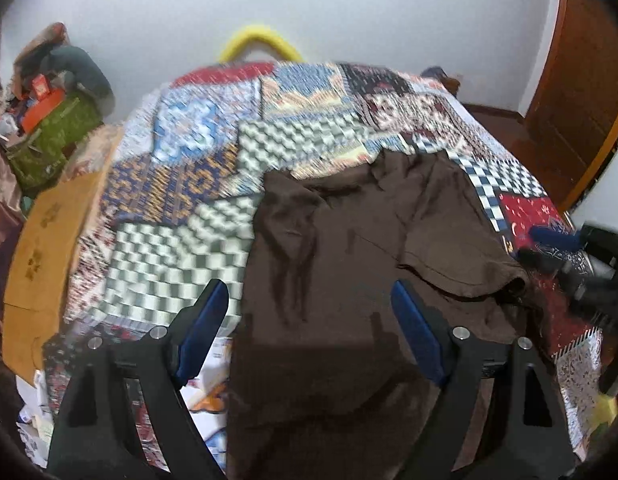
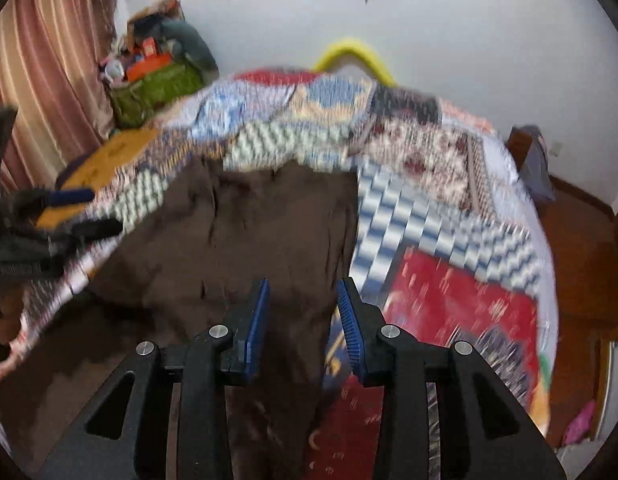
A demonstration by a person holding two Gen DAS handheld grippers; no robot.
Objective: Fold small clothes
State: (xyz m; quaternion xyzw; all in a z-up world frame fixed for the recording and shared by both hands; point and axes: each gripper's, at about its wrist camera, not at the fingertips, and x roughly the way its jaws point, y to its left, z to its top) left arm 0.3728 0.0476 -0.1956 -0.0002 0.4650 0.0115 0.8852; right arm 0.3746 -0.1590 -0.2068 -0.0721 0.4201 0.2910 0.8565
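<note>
left wrist view: one brown t-shirt (image 1: 349, 232), laid on a patchwork quilt (image 1: 197, 160), ahead of and between the left tongs (image 1: 309, 316). tongs stood spread wide, nothing between the blue pads (image 1: 207, 320). a sleeve lay turned in ahead of the right-hand pad, and the far portion was rumpled. right tongs (image 1: 549, 248) entered as a blurred dark shape off the right-hand side, near the sleeve's edge; state not readable from this view.

right wrist view: right tongs (image 2: 303, 316) partly parted, with brown cloth (image 2: 269, 220) in the gap and below it; whether the pads (image 2: 257, 320) touched the cloth could not be told. left tongs (image 2: 69, 208) showed off the left-hand side, blurred.

progress, judged: early. shirt mostly spread, one sleeve perhaps folded in; the other side and the crosswise folds remained. no finished stack was visible.

surface and room: quilt covered a bed; a tan cardboard piece (image 1: 49, 240) lay off the left-hand side, a yellow curved bar (image 1: 261, 42) beyond the far edge. white wall behind, a pile of bags and boxes (image 2: 157, 68) far left, a striped curtain (image 2: 49, 60) beside it, a wooden door (image 1: 581, 80) far right, reddish floor (image 2: 581, 240).
</note>
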